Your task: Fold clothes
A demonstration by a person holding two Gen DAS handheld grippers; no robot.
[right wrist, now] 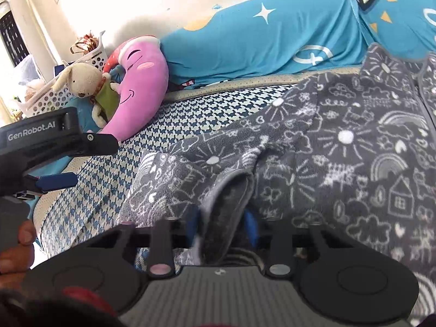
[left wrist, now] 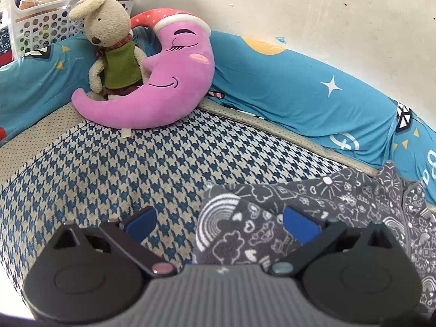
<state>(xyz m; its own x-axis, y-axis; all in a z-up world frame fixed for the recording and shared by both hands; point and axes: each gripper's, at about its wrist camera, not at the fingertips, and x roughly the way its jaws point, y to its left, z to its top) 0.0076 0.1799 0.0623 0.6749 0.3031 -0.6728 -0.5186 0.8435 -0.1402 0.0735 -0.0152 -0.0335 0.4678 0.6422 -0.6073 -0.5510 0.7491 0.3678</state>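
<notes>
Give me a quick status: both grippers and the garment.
Left gripper open, over the sleeve end, gripping nothing. Right gripper shut on a fold of the grey patterned garment. Moon pillow and stuffed rabbit well clear.

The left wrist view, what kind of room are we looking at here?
Probably a bedroom at home: a houndstooth blue-and-cream bed cover, a long blue star-print bolster against the wall, and a pink crescent-moon plush pillow with a beige stuffed rabbit leaning on it.

Plush rabbit (left wrist: 111, 46), pink moon cushion (left wrist: 166, 81) — white basket (left wrist: 43, 21)
</notes>
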